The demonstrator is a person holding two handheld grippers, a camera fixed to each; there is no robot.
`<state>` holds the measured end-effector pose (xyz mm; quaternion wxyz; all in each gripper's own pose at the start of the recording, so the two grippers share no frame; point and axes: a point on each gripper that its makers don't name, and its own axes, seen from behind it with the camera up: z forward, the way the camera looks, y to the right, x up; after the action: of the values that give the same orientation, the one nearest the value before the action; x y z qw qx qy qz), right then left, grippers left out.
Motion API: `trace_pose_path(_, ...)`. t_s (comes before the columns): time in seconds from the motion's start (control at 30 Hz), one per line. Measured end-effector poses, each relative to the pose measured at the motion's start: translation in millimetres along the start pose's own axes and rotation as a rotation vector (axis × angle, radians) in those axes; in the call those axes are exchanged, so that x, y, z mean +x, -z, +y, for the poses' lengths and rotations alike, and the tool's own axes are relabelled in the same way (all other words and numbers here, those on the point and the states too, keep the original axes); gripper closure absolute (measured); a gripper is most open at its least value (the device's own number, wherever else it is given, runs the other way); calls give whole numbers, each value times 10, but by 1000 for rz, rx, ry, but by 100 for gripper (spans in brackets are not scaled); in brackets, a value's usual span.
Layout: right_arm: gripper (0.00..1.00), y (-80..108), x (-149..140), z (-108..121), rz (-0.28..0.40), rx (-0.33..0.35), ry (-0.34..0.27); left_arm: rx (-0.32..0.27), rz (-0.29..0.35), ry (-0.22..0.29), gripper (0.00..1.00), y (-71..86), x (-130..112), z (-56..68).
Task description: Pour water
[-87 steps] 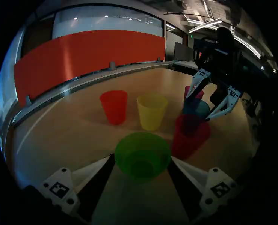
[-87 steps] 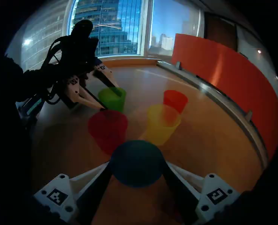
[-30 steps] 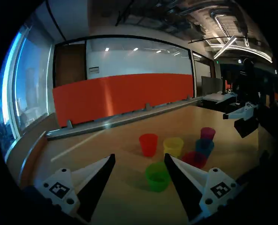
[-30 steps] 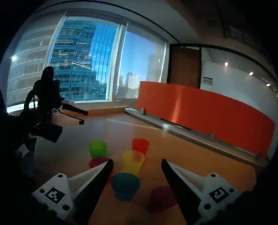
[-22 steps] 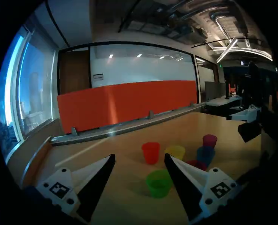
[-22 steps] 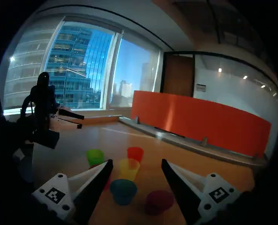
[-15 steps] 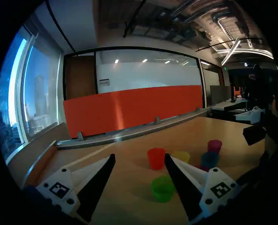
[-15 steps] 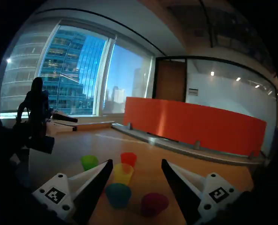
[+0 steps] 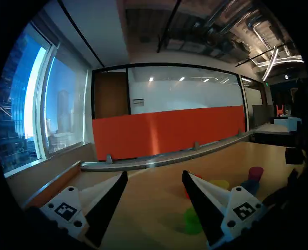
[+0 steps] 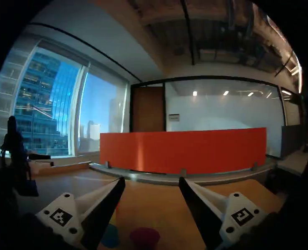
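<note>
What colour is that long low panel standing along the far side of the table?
Orange-red; the panel shows best in the right gripper view.

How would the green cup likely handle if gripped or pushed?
The green cup looks like thin translucent plastic, so it is probably light and slightly squeezable. Upright on the smooth table, it would likely slide, or tip if pushed high.

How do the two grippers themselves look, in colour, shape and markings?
The left gripper and the right gripper look alike. Each has two long wedge-shaped fingers that taper to points, white on the outside and black on the inner faces. Each finger base carries a square black-and-white marker.
</note>
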<state>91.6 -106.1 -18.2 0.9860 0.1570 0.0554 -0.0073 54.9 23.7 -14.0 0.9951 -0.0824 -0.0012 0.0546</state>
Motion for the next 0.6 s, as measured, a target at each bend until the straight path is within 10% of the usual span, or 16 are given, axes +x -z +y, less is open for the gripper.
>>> trace_pose_path(0.6, 1, 184, -250, 719, 13, -293, 40, 94, 9, 11, 3, 25, -247, -167)
